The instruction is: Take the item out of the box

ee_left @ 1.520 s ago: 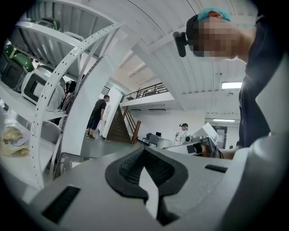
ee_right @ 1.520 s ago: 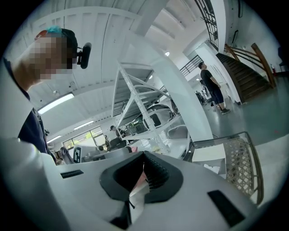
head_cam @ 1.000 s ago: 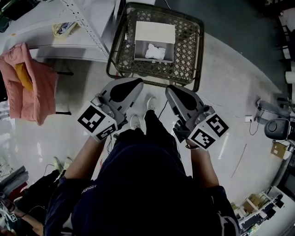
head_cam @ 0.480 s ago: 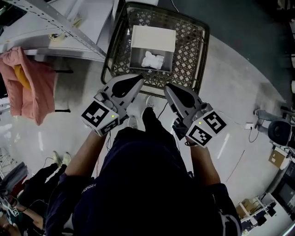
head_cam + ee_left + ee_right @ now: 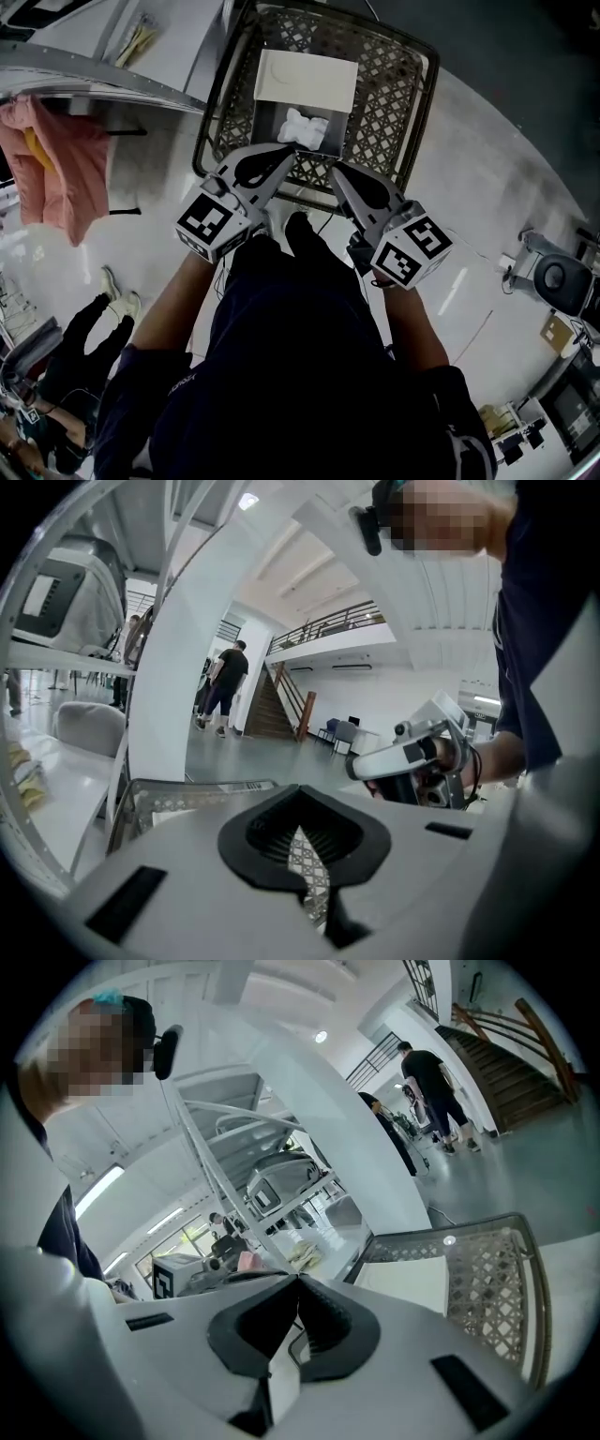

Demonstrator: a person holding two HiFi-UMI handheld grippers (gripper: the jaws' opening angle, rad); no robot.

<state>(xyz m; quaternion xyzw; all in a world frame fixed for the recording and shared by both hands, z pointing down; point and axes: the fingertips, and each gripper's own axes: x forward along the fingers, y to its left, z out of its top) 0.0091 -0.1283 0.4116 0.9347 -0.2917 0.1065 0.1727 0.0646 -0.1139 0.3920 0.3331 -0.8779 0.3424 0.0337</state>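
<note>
An open cardboard box [image 5: 305, 80] sits in a dark wire basket [image 5: 424, 103] on the floor, its pale flap folded back. A crumpled white item [image 5: 304, 127] lies inside it. My left gripper [image 5: 286, 150] is shut and empty, its tip over the basket's near part, just short of the box's near wall. My right gripper [image 5: 335, 172] is also shut and empty, its tip at the basket's near rim, right of the box. In the left gripper view the jaws [image 5: 300, 789] meet above the basket [image 5: 141, 803]. The right gripper view shows closed jaws [image 5: 298, 1281], the box flap [image 5: 403, 1283] and the basket mesh [image 5: 487, 1279].
A metal shelf rack [image 5: 94, 80] stands left of the basket, with a pink cloth [image 5: 61, 169] hanging beside it. Another person's legs and shoes [image 5: 112, 300] show at lower left. Equipment [image 5: 553, 272] and cables lie on the floor at right.
The person has stepped toward the basket. Both shut grippers have moved forward, from well short of the basket to its near rim, the left one close to the box.
</note>
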